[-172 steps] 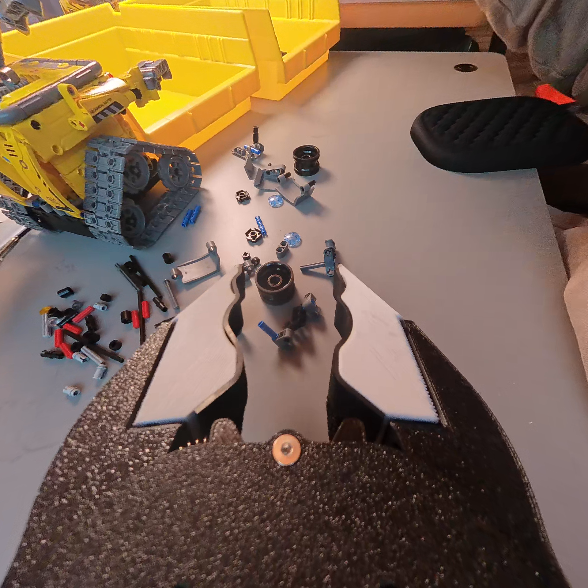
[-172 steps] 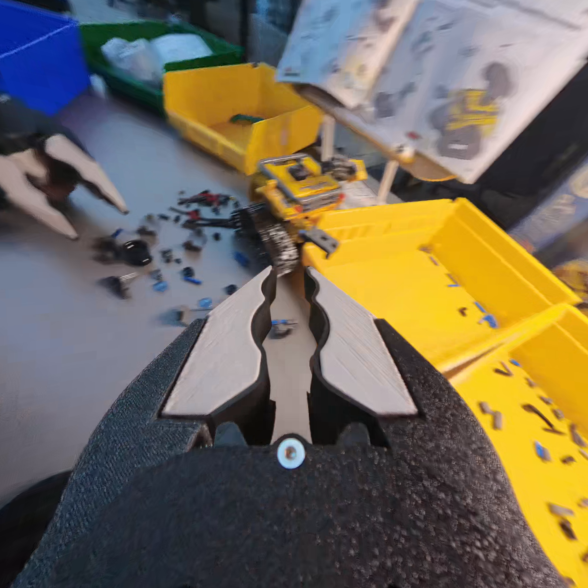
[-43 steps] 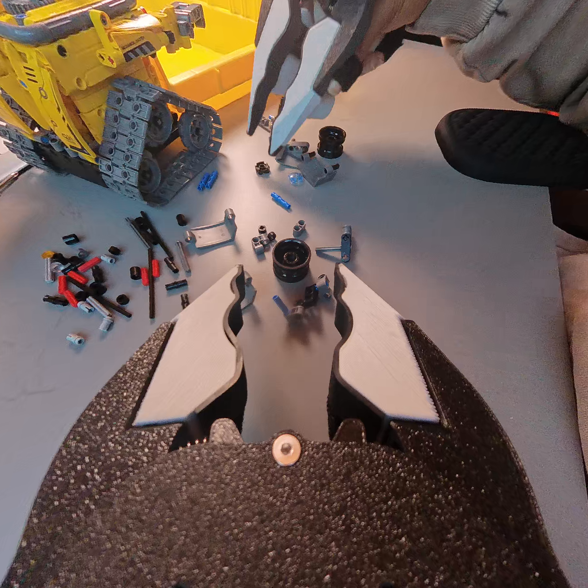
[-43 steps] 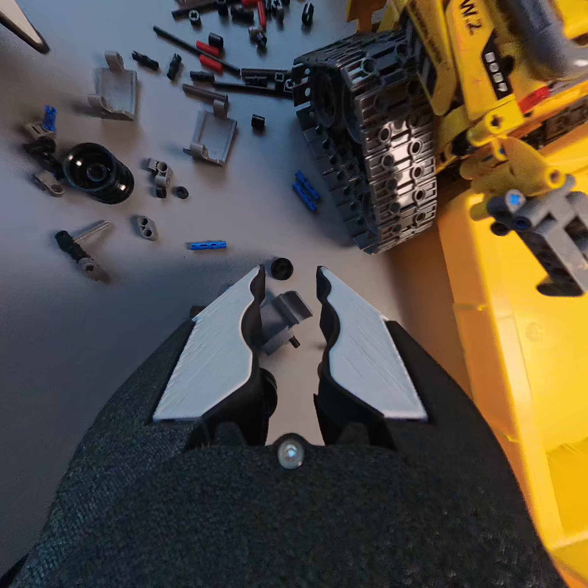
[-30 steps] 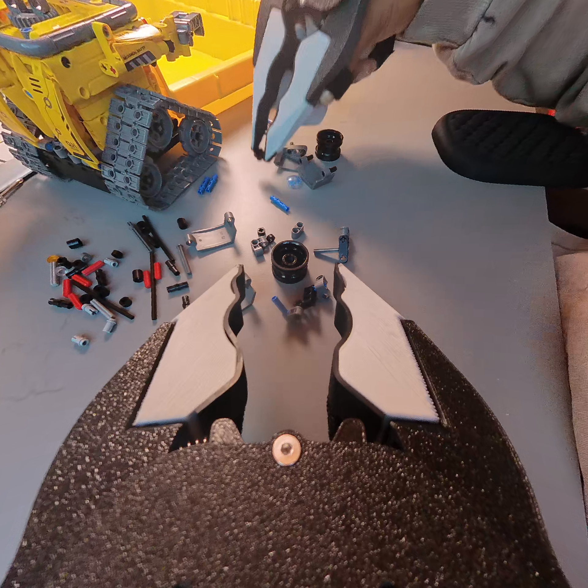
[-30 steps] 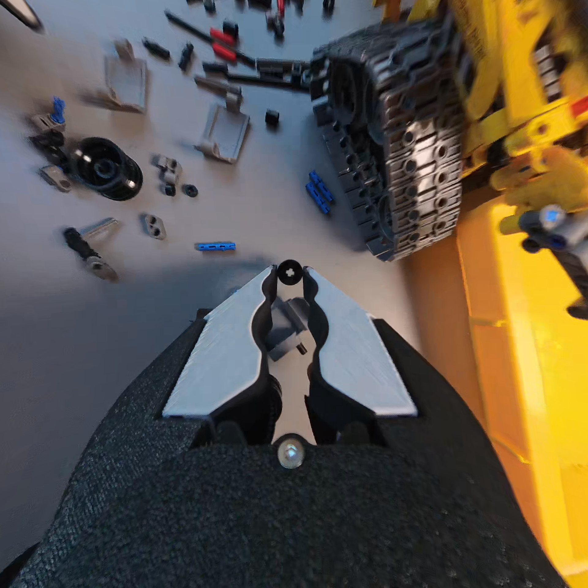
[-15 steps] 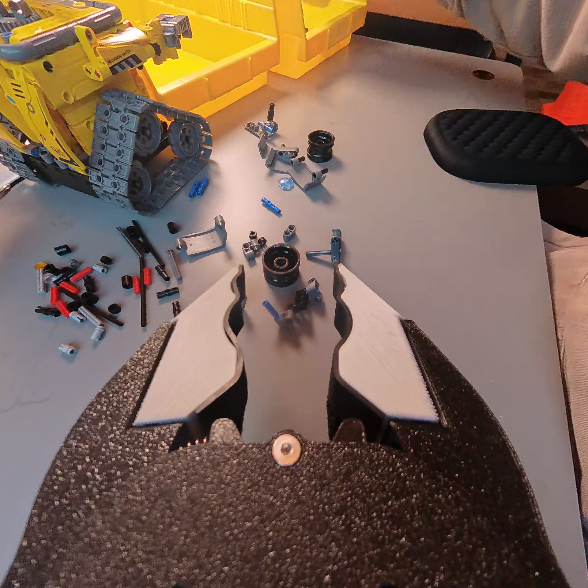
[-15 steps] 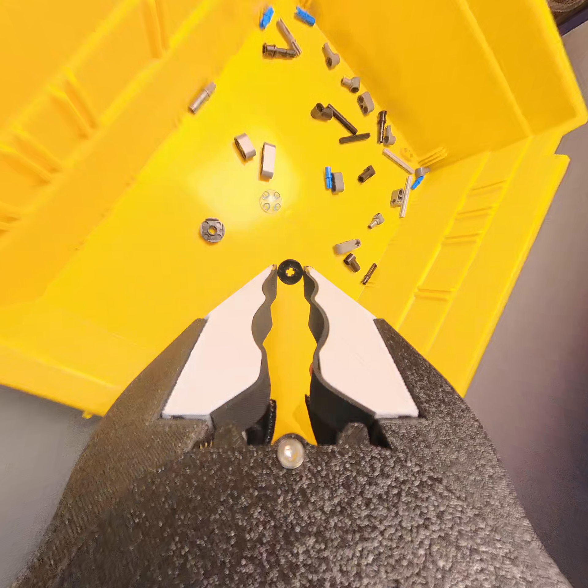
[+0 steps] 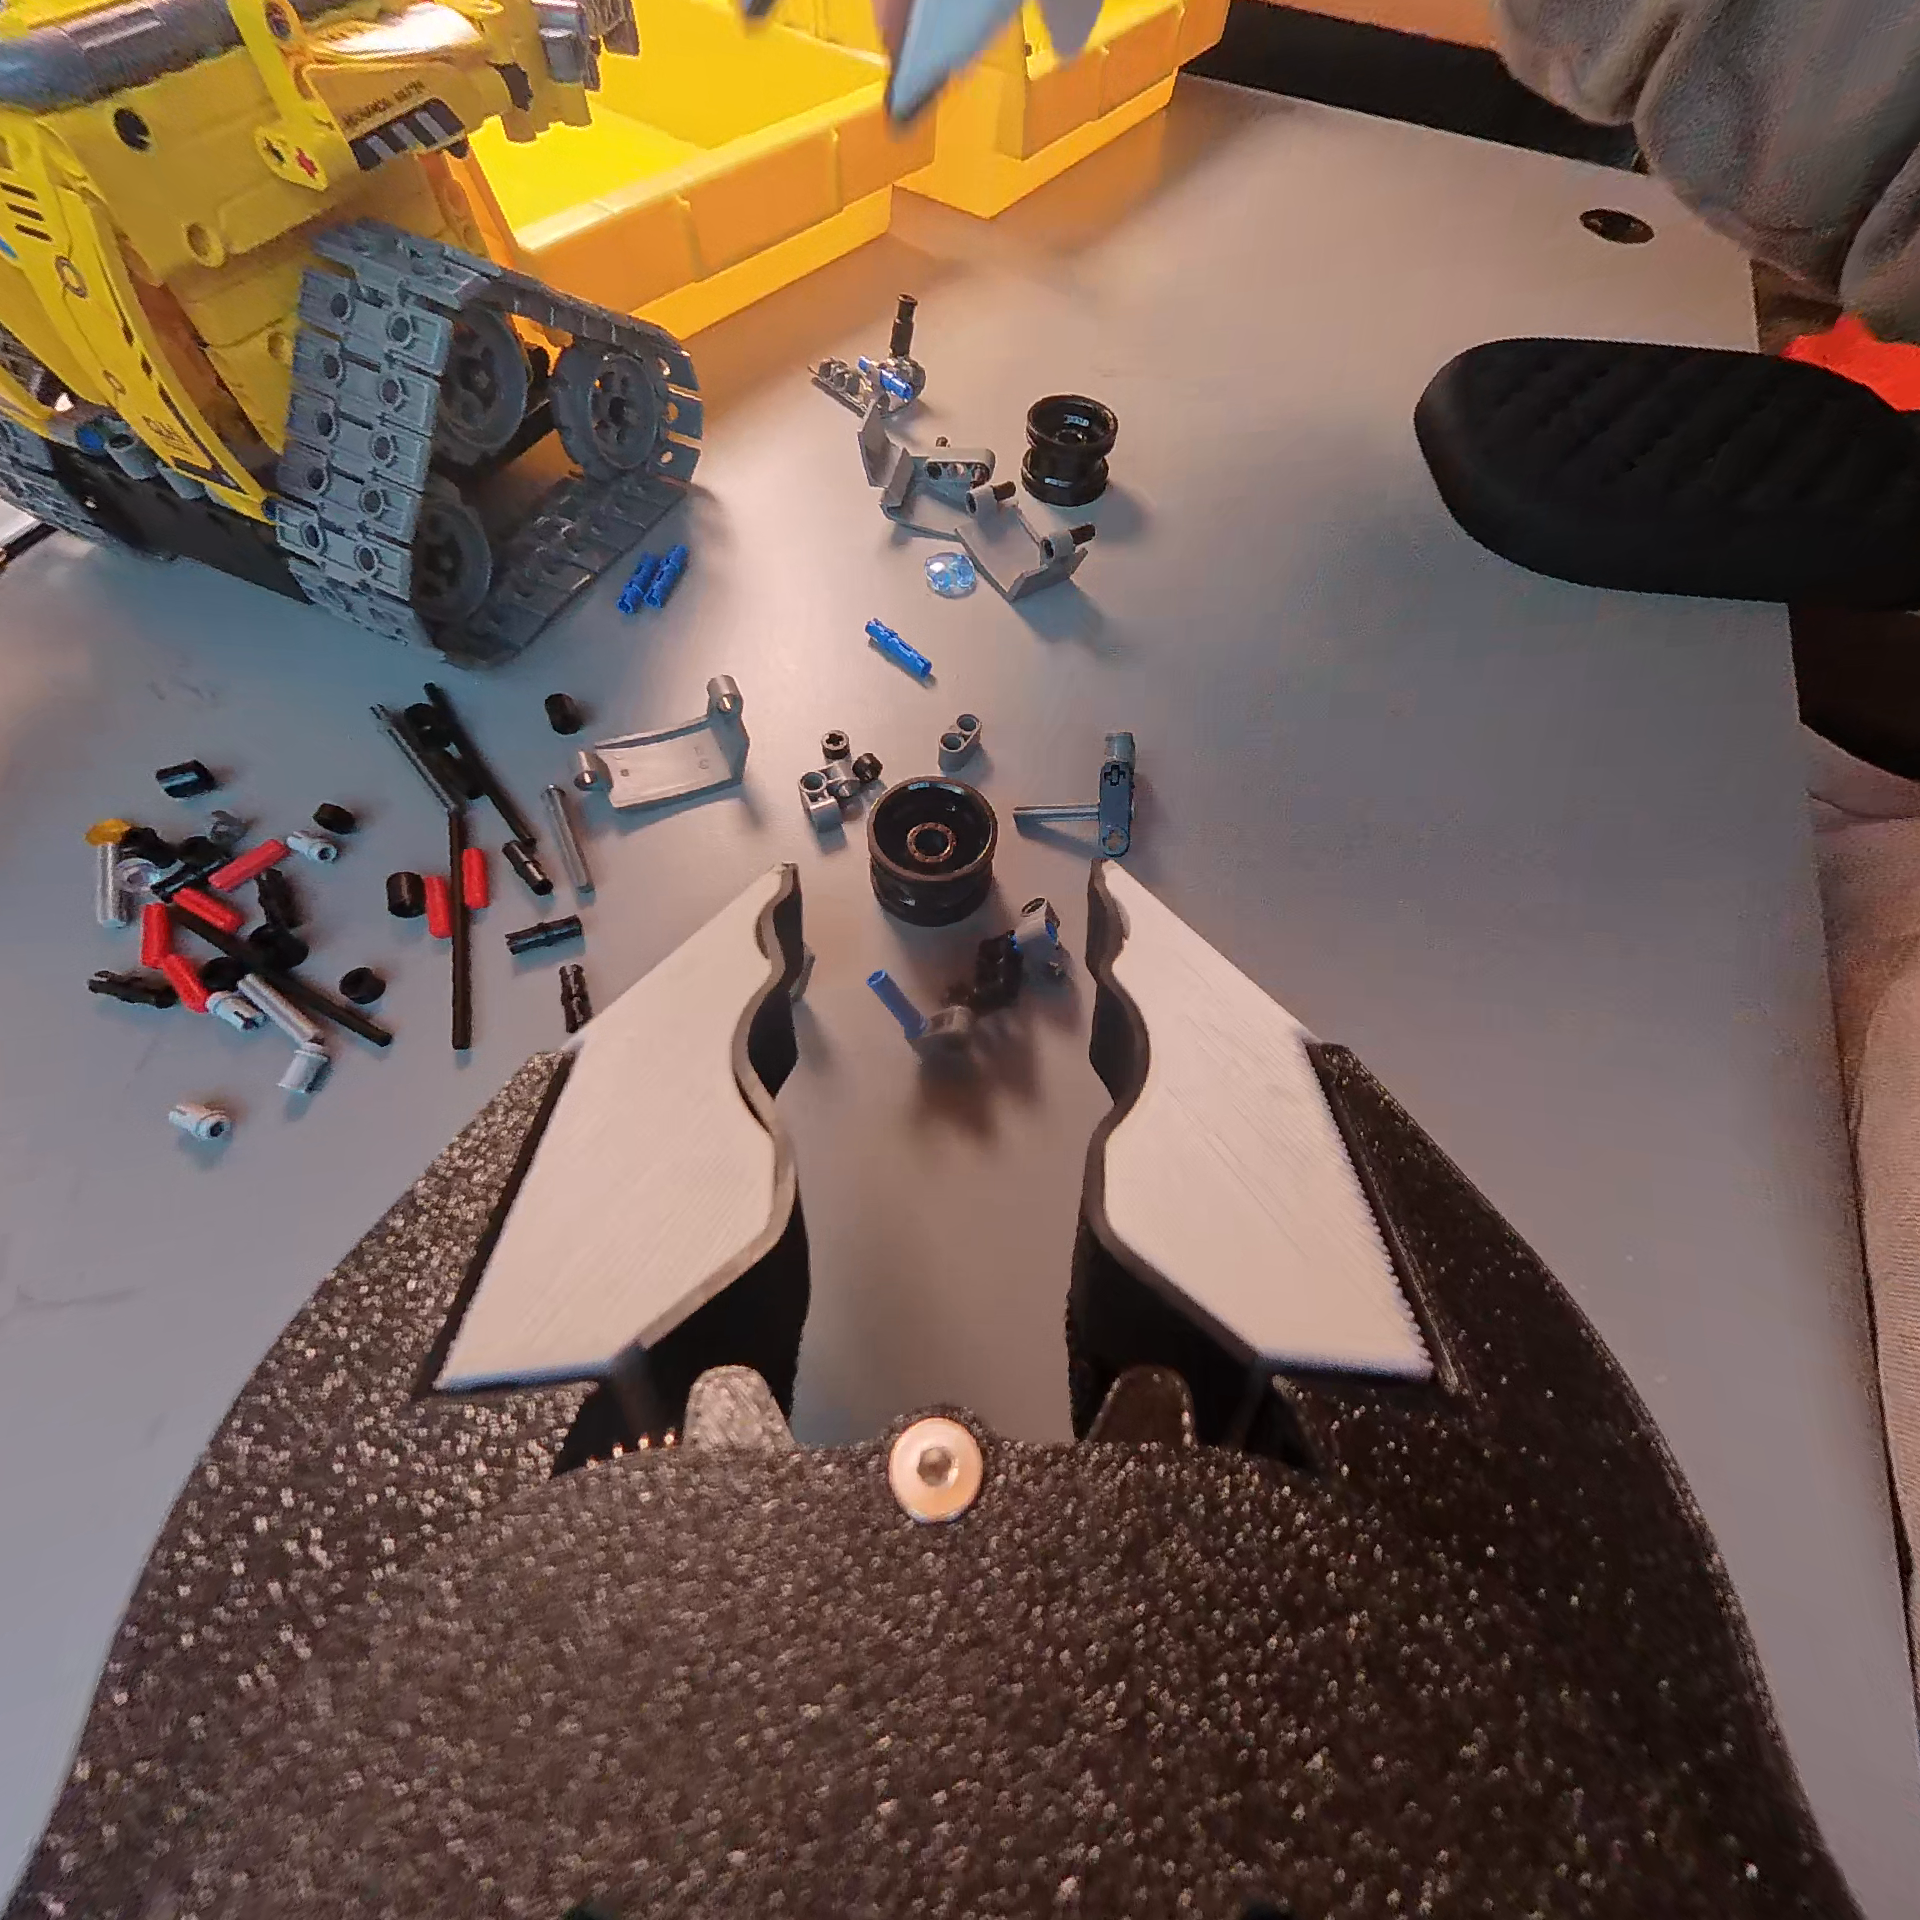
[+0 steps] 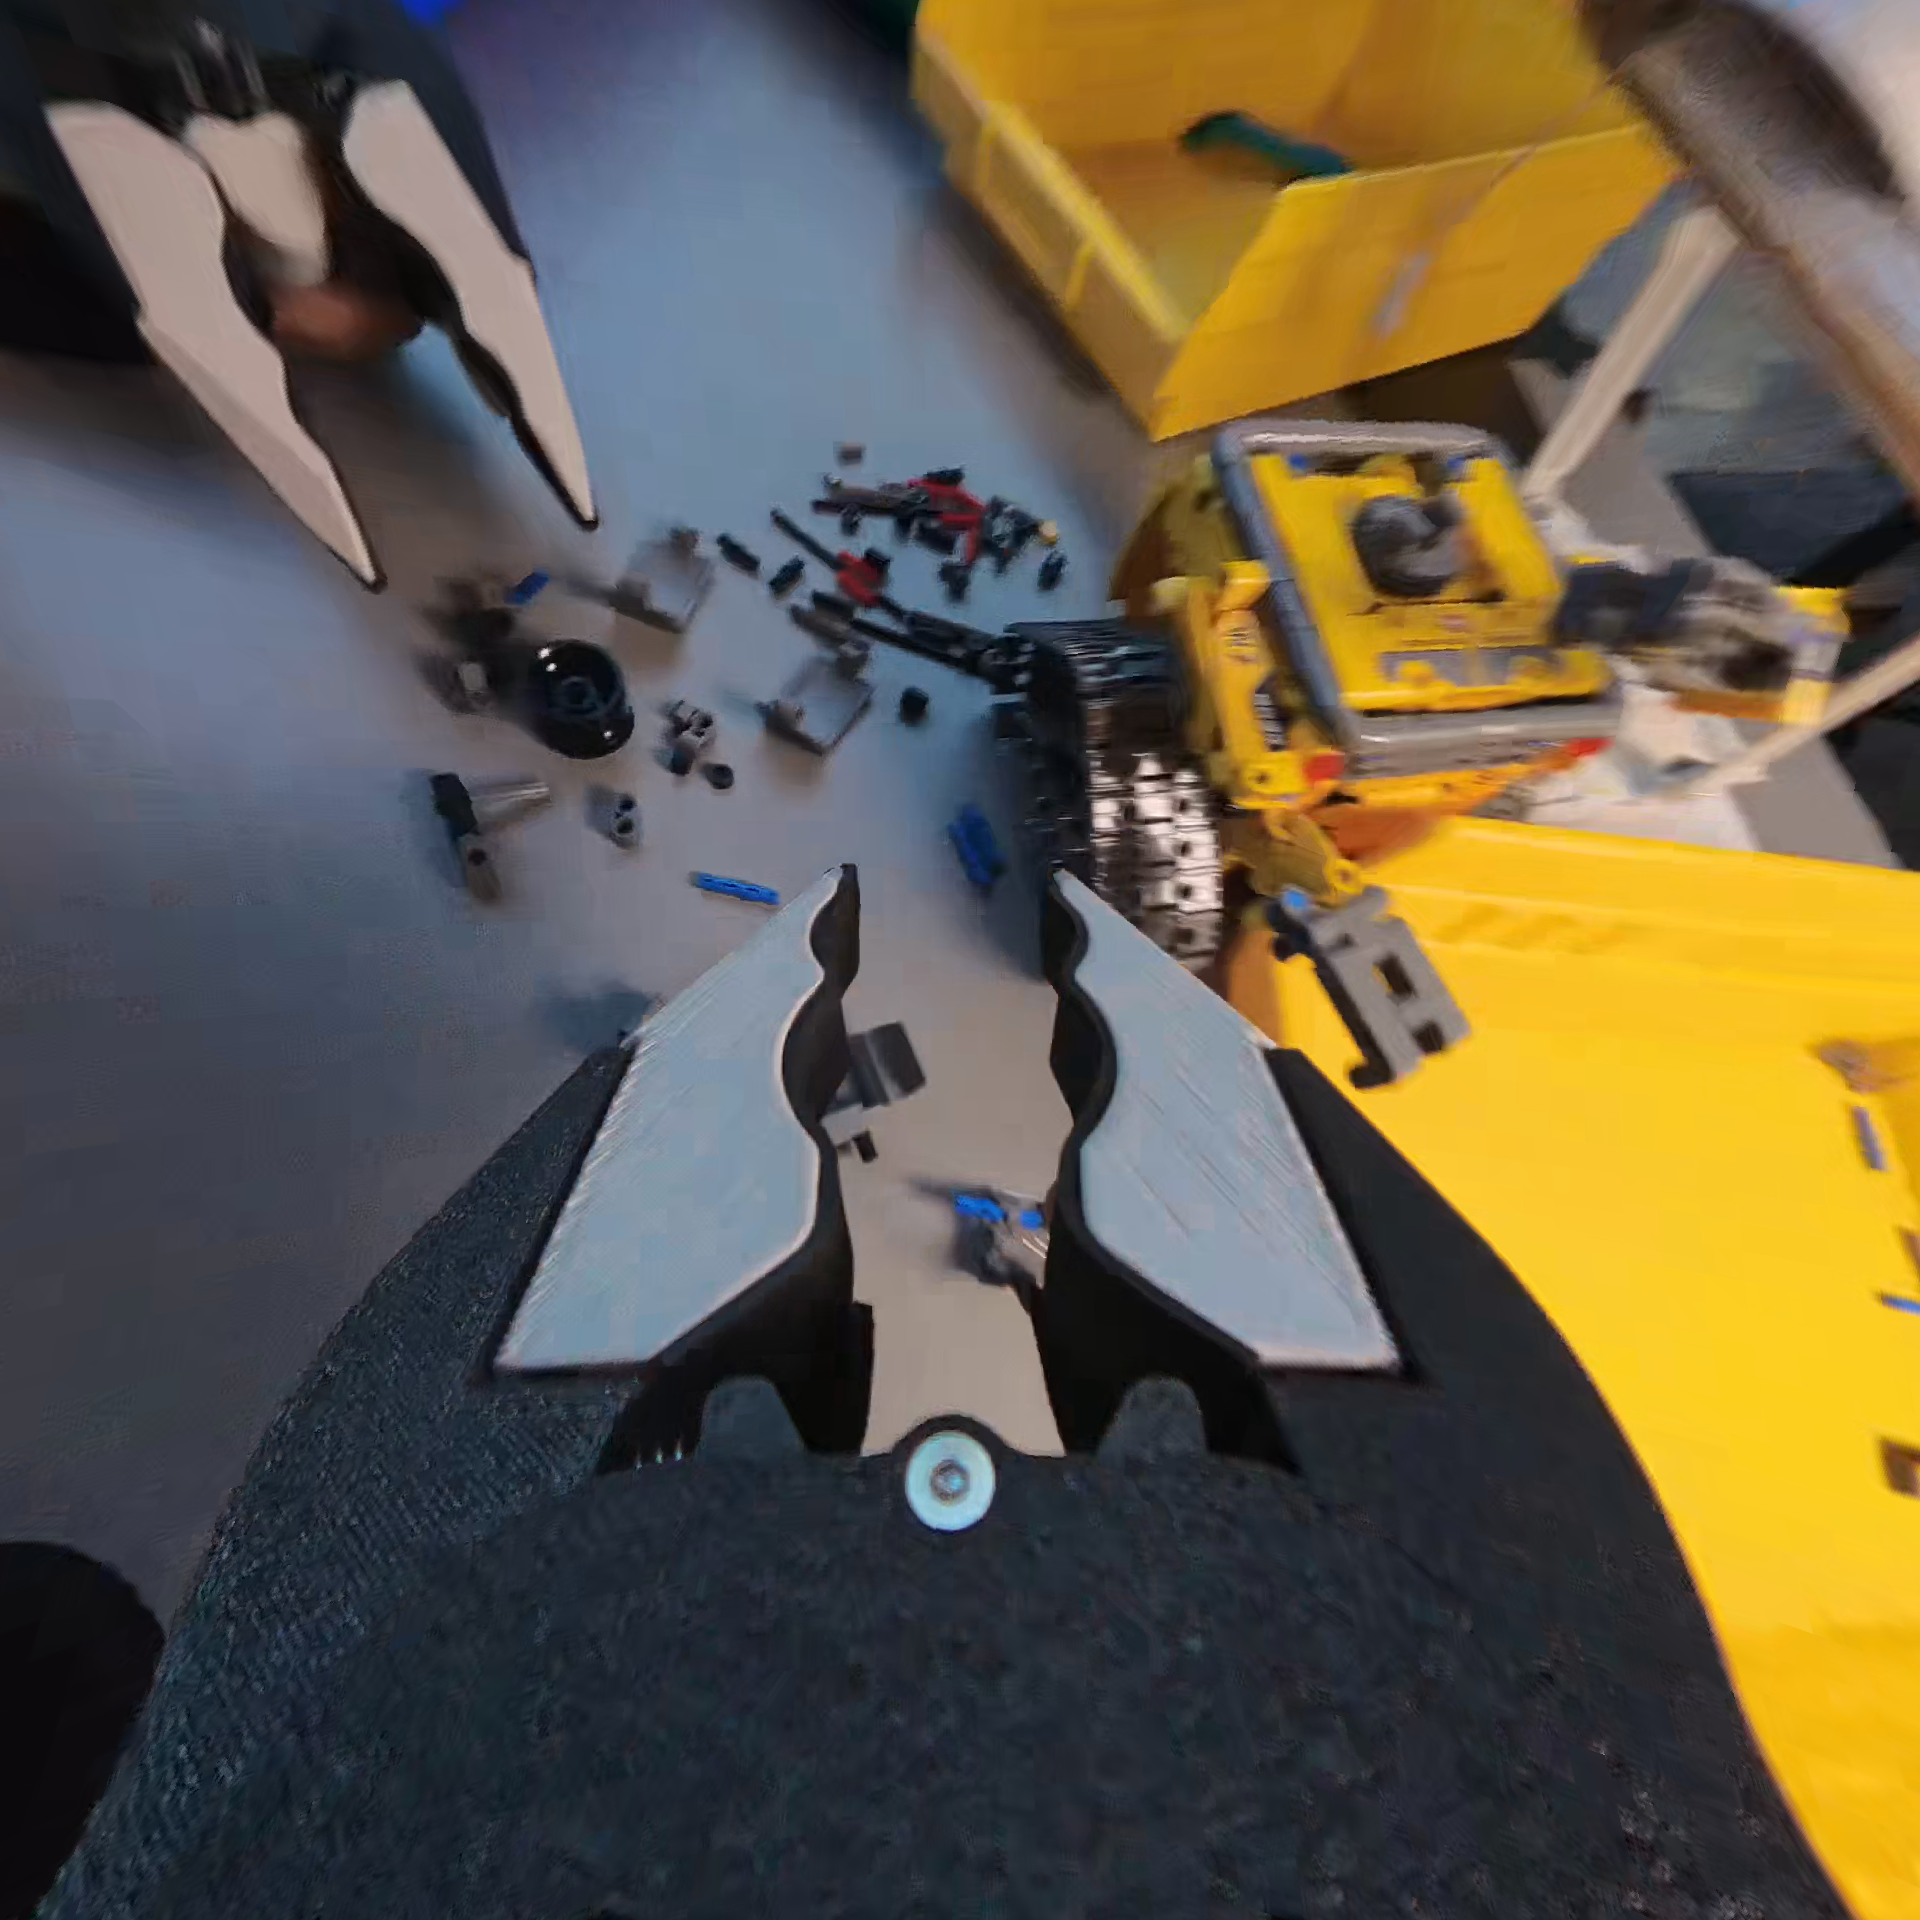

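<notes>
Both claws are spread wide and hold nothing: the left claw point(image 9: 940, 894) hovers by a black plastic wheel point(image 9: 932, 847) on the grey desk point(image 9: 1403, 831), the right claw point(image 10: 951, 894) looks blurry.

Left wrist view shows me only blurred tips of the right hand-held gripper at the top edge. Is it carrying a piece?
Observer: No. The right hand-held gripper is open and empty.
Operator: What shows between its fingers?
Observer: A grey bracket piece lying on the table.
Operator: Anything in the yellow bin beside it?
Observer: A few small loose pieces near the right edge of the yellow bin.
</notes>
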The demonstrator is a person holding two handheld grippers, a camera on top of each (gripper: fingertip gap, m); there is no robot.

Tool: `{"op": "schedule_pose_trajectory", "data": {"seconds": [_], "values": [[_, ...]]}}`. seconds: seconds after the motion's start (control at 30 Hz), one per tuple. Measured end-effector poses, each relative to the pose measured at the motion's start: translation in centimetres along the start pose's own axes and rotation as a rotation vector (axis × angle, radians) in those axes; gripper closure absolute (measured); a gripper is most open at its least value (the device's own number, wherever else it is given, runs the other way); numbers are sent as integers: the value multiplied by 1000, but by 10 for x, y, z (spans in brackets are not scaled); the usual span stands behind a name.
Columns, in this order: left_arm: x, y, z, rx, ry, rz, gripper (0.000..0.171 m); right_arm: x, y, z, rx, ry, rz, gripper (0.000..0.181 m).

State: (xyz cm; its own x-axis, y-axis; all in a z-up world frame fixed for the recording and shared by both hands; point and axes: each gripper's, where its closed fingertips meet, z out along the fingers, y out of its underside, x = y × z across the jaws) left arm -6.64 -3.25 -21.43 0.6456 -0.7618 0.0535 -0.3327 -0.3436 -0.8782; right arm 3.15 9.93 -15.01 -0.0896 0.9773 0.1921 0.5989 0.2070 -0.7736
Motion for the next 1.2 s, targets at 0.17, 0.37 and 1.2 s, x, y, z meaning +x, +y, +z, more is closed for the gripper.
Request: {"op": "schedule_pose_trajectory", "data": {"seconds": [0.17, 0.37, 1.2], "values": [[-8, 0, -3, 8, -25, -22, 118, -9, 31, 88, -198, -88, -1, 149], [-10, 0, -5, 11, -24, -25, 119, 1, 45, 113, -279, -47, 54, 158], [-10, -2, -8, 19, -30, -27, 118, 5, -14, 60, -23, -32, 191, 179]]}}
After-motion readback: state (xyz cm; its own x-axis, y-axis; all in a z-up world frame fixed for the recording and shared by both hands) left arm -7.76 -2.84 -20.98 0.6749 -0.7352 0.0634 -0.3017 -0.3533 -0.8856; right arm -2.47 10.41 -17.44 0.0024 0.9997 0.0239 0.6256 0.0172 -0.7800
